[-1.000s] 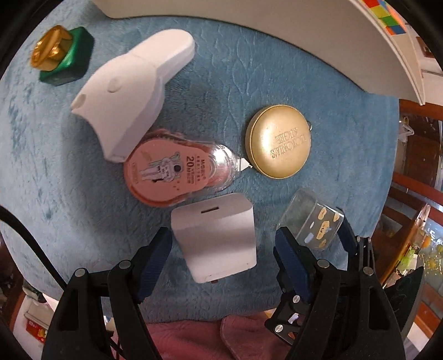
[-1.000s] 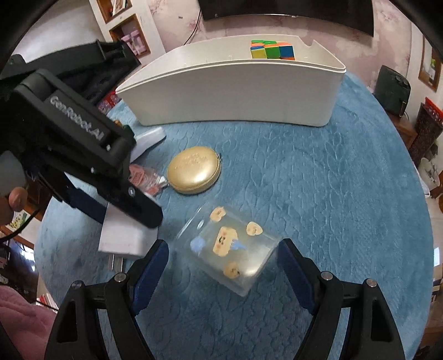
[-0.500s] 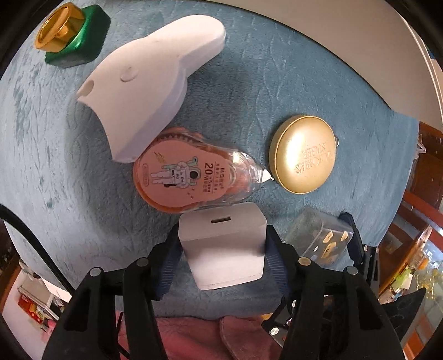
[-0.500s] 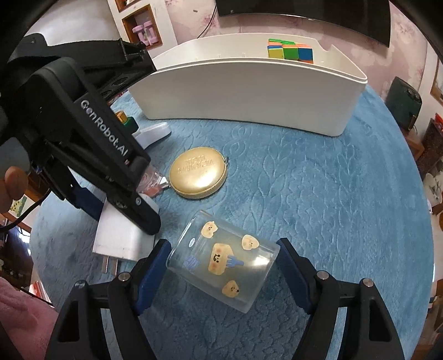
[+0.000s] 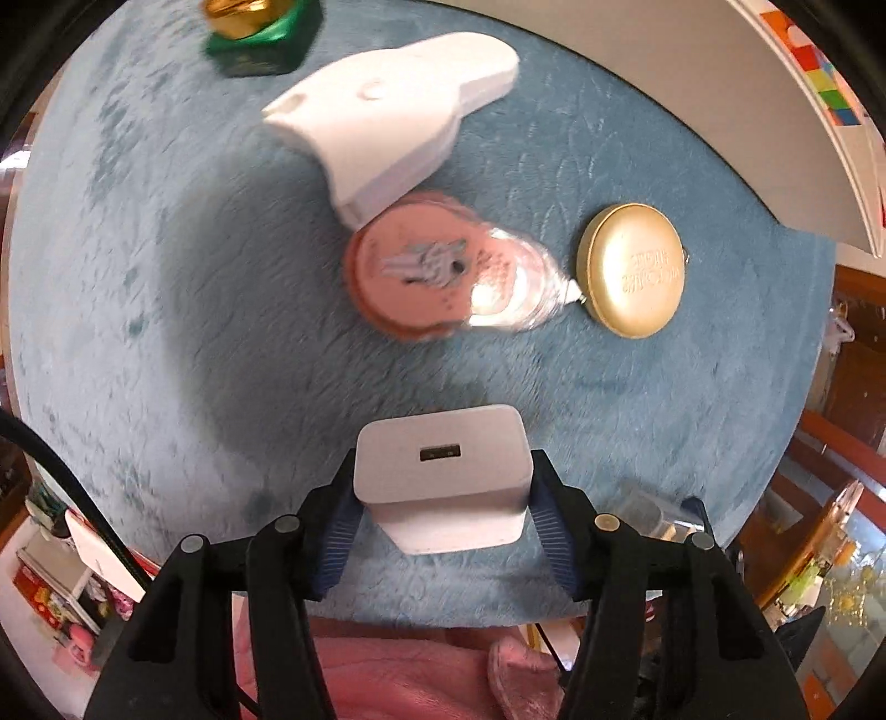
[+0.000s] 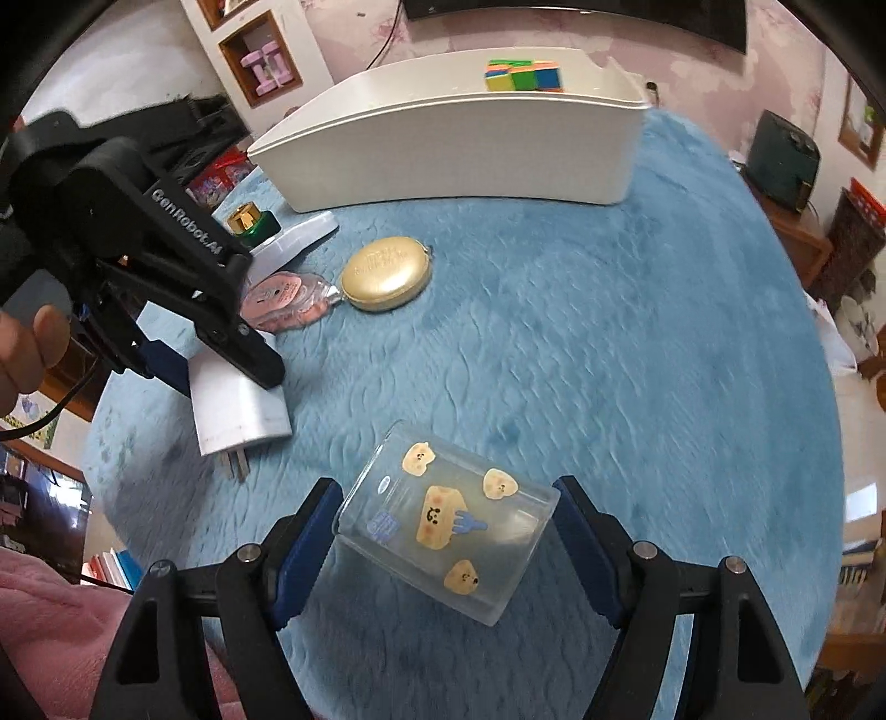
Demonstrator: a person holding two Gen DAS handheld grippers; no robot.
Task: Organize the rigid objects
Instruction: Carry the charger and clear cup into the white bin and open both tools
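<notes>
My left gripper (image 5: pixel 443 518) is shut on a white charger block (image 5: pixel 443 471), lifted off the blue cloth; from the right wrist view the charger (image 6: pixel 235 404) hangs with its prongs down under the left gripper (image 6: pixel 166 354). My right gripper (image 6: pixel 446 531) is shut on a clear plastic box (image 6: pixel 443 523) with bear stickers, held tilted above the cloth. On the cloth lie a pink tape dispenser (image 5: pixel 437 271), a gold round tin (image 5: pixel 631 268), a white plastic device (image 5: pixel 387 116) and a green bottle with a gold cap (image 5: pixel 257 36).
A long white bin (image 6: pixel 454 149) stands at the back of the round blue-covered table (image 6: pixel 609 360), with a colourful cube (image 6: pixel 523 75) inside. A person's thumb (image 6: pixel 33 349) shows at the left. Pink fabric (image 5: pixel 415 675) lies at the near edge.
The left jaws closed on the charger and raised it off the cloth. The right jaws closed on the clear box and lifted it, tilted.
</notes>
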